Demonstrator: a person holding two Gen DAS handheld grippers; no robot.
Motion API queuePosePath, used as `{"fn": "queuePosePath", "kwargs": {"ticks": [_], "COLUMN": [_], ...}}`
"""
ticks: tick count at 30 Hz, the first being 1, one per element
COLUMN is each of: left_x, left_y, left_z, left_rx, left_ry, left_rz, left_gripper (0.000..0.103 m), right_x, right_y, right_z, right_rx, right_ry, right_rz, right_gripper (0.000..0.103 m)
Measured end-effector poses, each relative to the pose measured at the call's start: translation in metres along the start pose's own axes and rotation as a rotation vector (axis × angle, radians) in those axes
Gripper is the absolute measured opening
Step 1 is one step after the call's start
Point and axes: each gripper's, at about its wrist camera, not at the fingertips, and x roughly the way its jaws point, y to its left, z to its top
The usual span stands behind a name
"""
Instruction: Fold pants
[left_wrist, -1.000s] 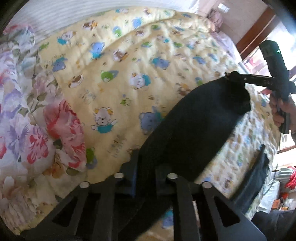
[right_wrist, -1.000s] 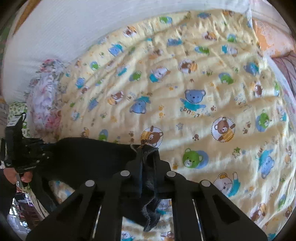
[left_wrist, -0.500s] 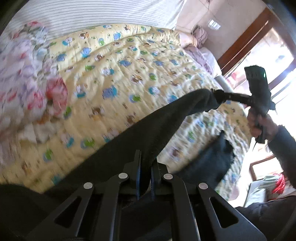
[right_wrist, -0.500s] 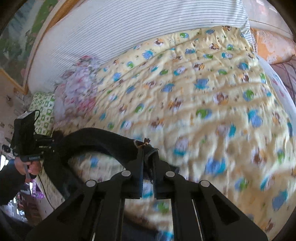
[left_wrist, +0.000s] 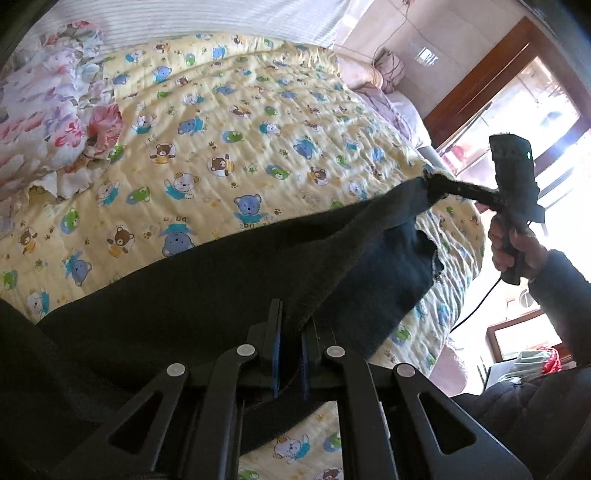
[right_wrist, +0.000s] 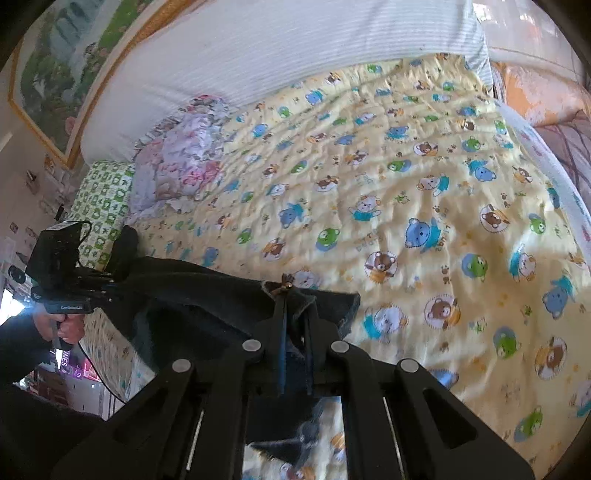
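Observation:
The dark pants (left_wrist: 207, 288) hang stretched between my two grippers above a yellow quilt with a bear print (left_wrist: 258, 147). My left gripper (left_wrist: 290, 325) is shut on one end of the pants' top edge. My right gripper (right_wrist: 295, 314) is shut on the other end, where a small metal fastener shows. In the left wrist view the right gripper (left_wrist: 434, 182) pinches the cloth at the far right. In the right wrist view the pants (right_wrist: 207, 291) run left to the left gripper (right_wrist: 118, 284). Part of the cloth hangs below the held edge.
A crumpled floral blanket (left_wrist: 48, 122) lies at the left of the bed. A striped white sheet (right_wrist: 295, 48) covers the far side. A green-patterned pillow (right_wrist: 105, 199) lies beyond the blanket. A wooden window frame (left_wrist: 491, 74) stands right of the bed, and a framed painting (right_wrist: 62, 70) hangs behind.
Both grippers have lifted the pants off the quilt and pulled them taut between them. The views have tilted up and show more of the room.

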Motion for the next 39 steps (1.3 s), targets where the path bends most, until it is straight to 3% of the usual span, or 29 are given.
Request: {"fn": "queuePosePath", "kwargs": {"ticks": [11,18,26,29,30,32,33,34,35,36,39], "left_x": [0.02,0.014,0.03,0.035,0.034,0.034,0.033,0.029,0.025,0.018,0.003], "left_y": [-0.005,-0.006,-0.003,-0.002,-0.002,-0.001,-0.002,-0.004,-0.006,-0.007,0.0], "left_z": [-0.034,-0.043,-0.058,-0.062,-0.062,-0.063,-0.063,-0.064,-0.064,-0.065,-0.066], "left_rx": [0.024,0.035,0.049,0.043,0.036,0.018,0.011,0.008,0.008,0.006,-0.039], "left_ry": [0.051,0.027,0.065,0.064,0.06,0.062,0.065,0.056,0.041,0.018,-0.022], "left_rz": [-0.029,-0.045,-0.045,-0.044,-0.05,-0.07,-0.078,-0.081,-0.079,-0.078,-0.07], "left_gripper": [0.006,0.006,0.006,0.01,0.018,0.034,0.047,0.057,0.058,0.058,0.058], "right_x": [0.009,-0.013,0.003,0.011,0.01,0.009,0.007,0.006,0.002,-0.002,-0.019], "right_y": [0.0,0.014,0.015,0.016,0.017,0.016,0.015,0.015,0.017,0.019,0.034], "right_z": [-0.059,-0.061,-0.081,-0.088,-0.088,-0.086,-0.084,-0.082,-0.079,-0.077,-0.068], "right_rx": [0.012,0.026,0.032,0.036,0.037,0.07,0.095,0.107,0.124,0.128,0.107], "right_ry": [0.08,0.013,0.094,0.114,0.11,0.128,0.139,0.146,0.153,0.149,0.078], "right_rz": [-0.045,-0.048,-0.086,-0.107,-0.113,-0.102,-0.093,-0.092,-0.107,-0.115,-0.102], "right_gripper": [0.008,0.008,0.008,0.009,0.009,0.018,0.022,0.036,0.055,0.062,0.065]}}
